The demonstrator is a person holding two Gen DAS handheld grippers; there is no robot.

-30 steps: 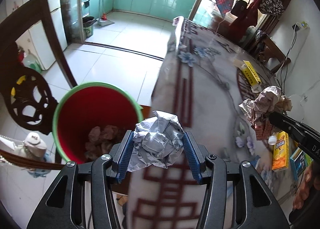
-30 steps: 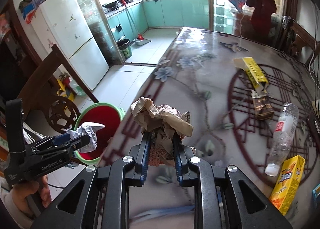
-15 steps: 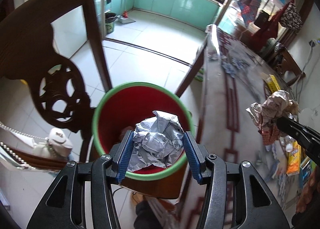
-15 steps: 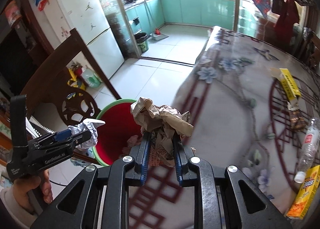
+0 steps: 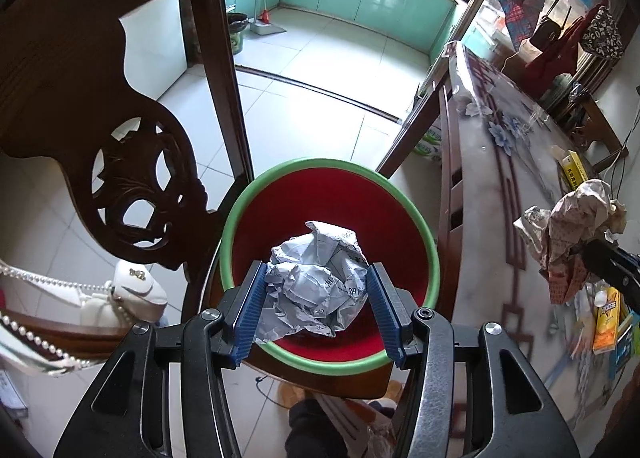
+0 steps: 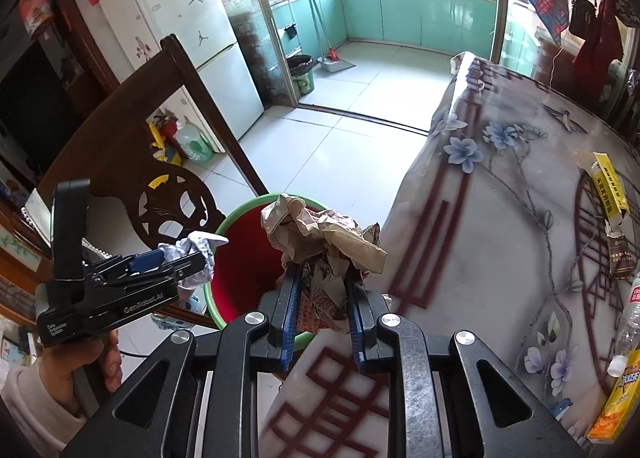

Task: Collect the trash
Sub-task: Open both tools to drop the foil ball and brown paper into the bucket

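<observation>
Jaws around paper wad (image 5: 316, 282), above bin (image 5: 240, 226)

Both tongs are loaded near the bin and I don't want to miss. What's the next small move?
Probably open the left tongs. Their pads clamp the white paper ball, which sits over the red bin in the left wrist view, inside its green rim. The right tongs hold the brown paper wad nearer the table edge, so they should wait.

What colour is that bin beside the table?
The bin is red inside with a green rim, clearest in the left wrist view.
</observation>
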